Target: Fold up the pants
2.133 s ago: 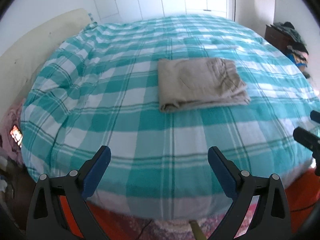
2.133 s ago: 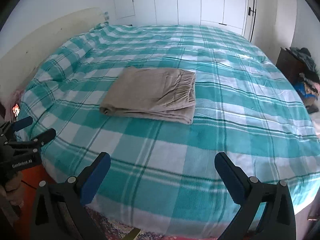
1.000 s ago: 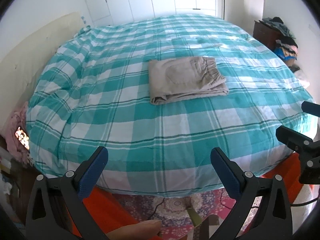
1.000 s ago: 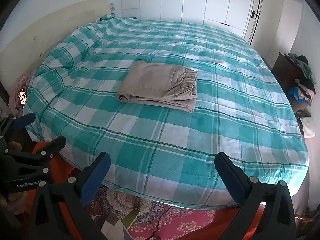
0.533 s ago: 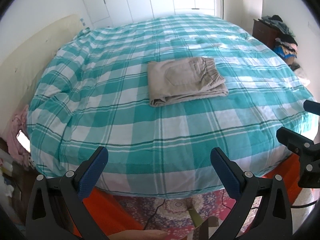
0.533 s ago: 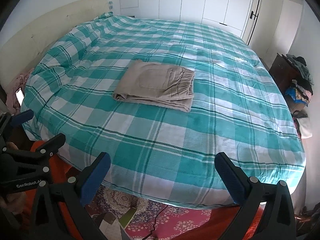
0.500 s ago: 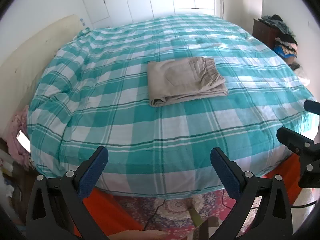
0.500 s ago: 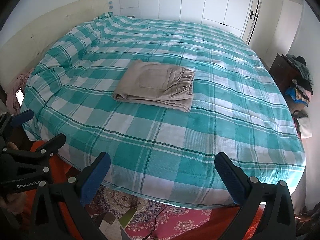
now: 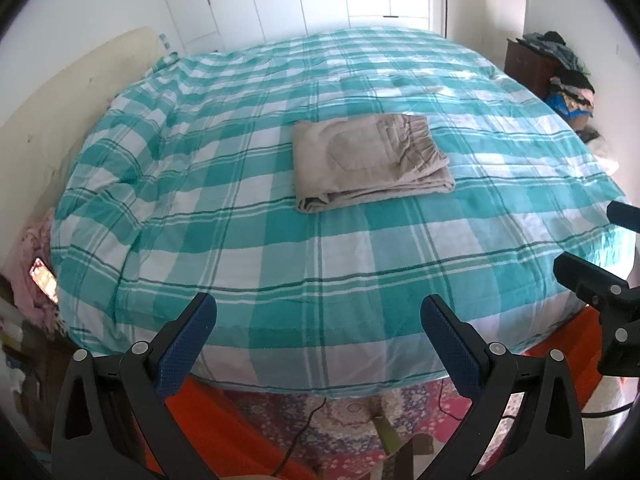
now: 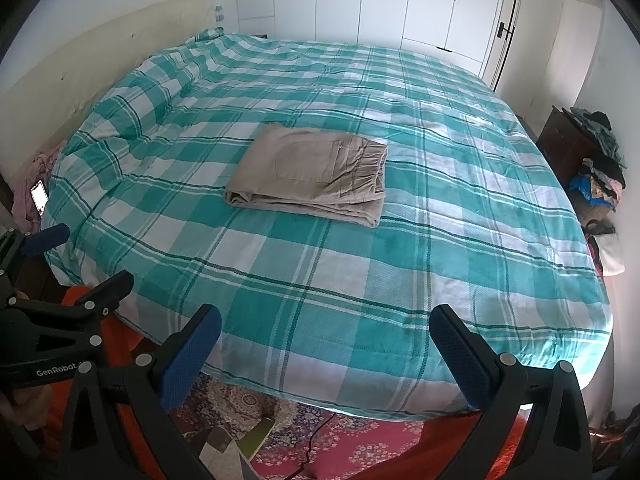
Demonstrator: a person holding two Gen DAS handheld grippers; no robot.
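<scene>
The beige pants (image 9: 368, 160) lie folded into a flat rectangle in the middle of the bed, waistband to the right; they also show in the right wrist view (image 10: 312, 172). My left gripper (image 9: 318, 320) is open and empty, held back past the foot edge of the bed, far from the pants. My right gripper (image 10: 326, 330) is open and empty too, also off the bed's edge. Each gripper appears at the side of the other's view: the right one (image 9: 592, 256) and the left one (image 10: 76, 254).
The bed (image 9: 224, 240) wears a teal-and-white checked cover. A beige headboard (image 10: 92, 64) is at the left, white wardrobe doors (image 10: 400, 0) behind. A dark cabinet with piled clothes (image 10: 592, 160) stands at the right. A patterned rug (image 10: 320, 432) and a phone (image 10: 39, 196) lie by the bed.
Both grippers have drawn back from the bed, so more of it and the floor shows. The folded pants have not moved. Both grippers stayed open.
</scene>
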